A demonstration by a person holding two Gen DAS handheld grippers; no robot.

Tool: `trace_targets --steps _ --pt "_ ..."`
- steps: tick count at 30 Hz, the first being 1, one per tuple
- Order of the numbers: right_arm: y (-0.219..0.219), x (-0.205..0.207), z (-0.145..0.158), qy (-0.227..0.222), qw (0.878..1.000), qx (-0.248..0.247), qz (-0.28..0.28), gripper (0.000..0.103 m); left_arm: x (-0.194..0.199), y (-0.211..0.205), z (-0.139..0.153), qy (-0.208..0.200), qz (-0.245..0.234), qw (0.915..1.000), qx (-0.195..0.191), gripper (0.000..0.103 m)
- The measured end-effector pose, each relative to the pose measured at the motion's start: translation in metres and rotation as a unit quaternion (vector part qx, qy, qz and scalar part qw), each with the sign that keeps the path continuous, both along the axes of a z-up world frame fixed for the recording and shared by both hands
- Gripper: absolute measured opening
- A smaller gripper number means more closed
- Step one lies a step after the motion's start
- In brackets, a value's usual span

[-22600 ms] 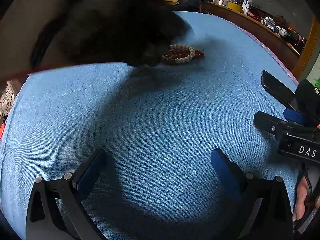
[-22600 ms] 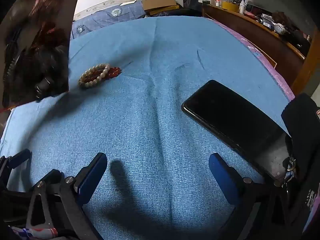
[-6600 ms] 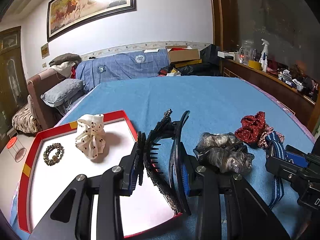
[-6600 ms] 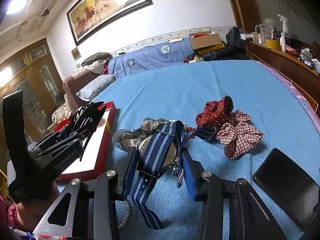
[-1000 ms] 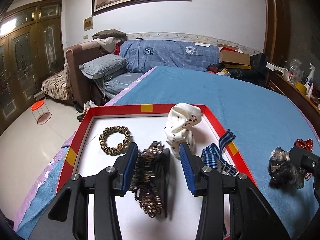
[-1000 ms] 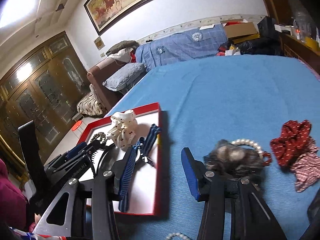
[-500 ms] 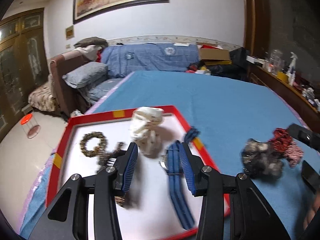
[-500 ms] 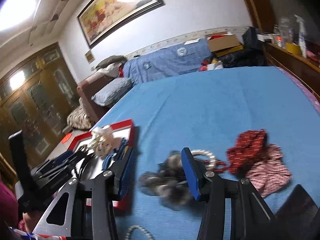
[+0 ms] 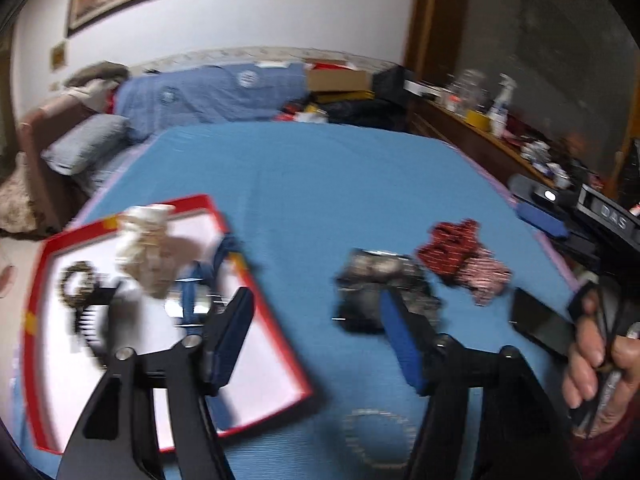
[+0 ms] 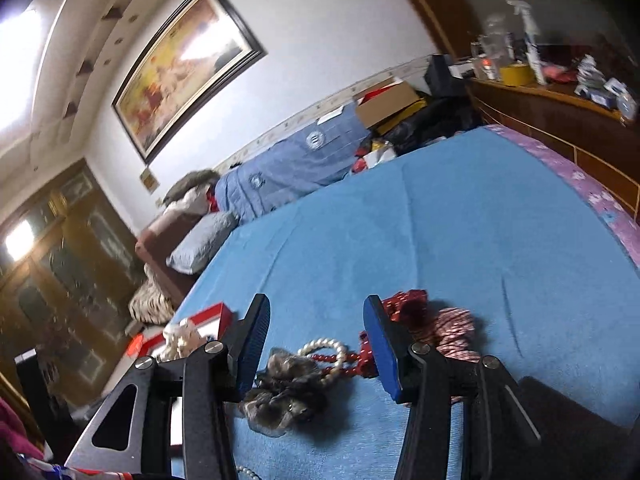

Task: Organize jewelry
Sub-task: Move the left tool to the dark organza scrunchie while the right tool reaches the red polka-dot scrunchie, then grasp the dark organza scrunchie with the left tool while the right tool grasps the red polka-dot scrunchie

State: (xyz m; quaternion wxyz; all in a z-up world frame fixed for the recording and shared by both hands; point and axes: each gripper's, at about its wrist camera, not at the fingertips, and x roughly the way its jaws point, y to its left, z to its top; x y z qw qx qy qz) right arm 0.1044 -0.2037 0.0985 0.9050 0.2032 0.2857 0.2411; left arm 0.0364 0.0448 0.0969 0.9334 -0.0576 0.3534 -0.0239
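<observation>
A red-rimmed white tray [image 9: 276, 340] lies on the blue bed cover at the left and holds a cream scrunchie [image 9: 146, 248], a beaded bracelet [image 9: 74, 284], a dark hair comb [image 9: 86, 320] and a blue striped watch strap [image 9: 190, 292]. My left gripper [image 9: 316, 332] is open and empty above the tray's right edge. A grey scrunchie [image 9: 368, 276] [image 10: 288, 396], a pearl bracelet [image 10: 328, 354], red beads [image 10: 340, 358], a red scrunchie [image 9: 452, 242] and a checked scrunchie [image 9: 486, 276] lie on the cover. My right gripper [image 10: 316, 340] is open and empty above them.
A black phone [image 9: 540, 322] lies at the right of the cover. Another bead bracelet [image 9: 378, 436] lies near the front edge. A wooden sideboard [image 10: 560, 108] with bottles runs along the right. A sofa with pillows [image 9: 86, 148] stands at the far left.
My left gripper has opened wider and swung right, away from the tray. My right gripper has tilted and moved over the grey scrunchie and beads. The watch strap and comb stay in the tray.
</observation>
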Motion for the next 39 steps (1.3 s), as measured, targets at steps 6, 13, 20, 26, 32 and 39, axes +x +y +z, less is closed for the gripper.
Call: trace_targets --steps 6,13,20,26,32,39 --pt "-0.017 0.003 0.002 0.009 0.999 0.028 -0.018 0.055 0.040 -0.041 -0.027 0.064 -0.050 0.9967 0.001 0.079" --pt "-0.039 0.004 0.004 0.014 0.998 0.058 -0.038 0.056 0.077 -0.053 -0.068 0.108 -0.030 0.9937 0.011 0.066" --pt "-0.036 0.006 0.000 0.026 0.998 0.050 -0.042 0.056 0.069 -0.040 -0.059 0.070 -0.018 0.9972 -0.020 0.023" --pt "-0.022 0.012 -0.010 0.040 0.998 0.016 -0.038 0.057 0.042 -0.022 -0.021 -0.018 -0.019 0.9995 -0.015 0.023" --pt "0.009 0.033 -0.033 0.072 0.994 -0.076 -0.041 0.058 0.035 -0.013 -0.008 -0.065 0.007 0.9977 0.017 0.023" --pt "0.049 0.069 -0.059 0.086 0.975 -0.202 -0.043 0.041 0.033 -0.003 -0.013 -0.059 0.024 0.9978 0.018 0.023"
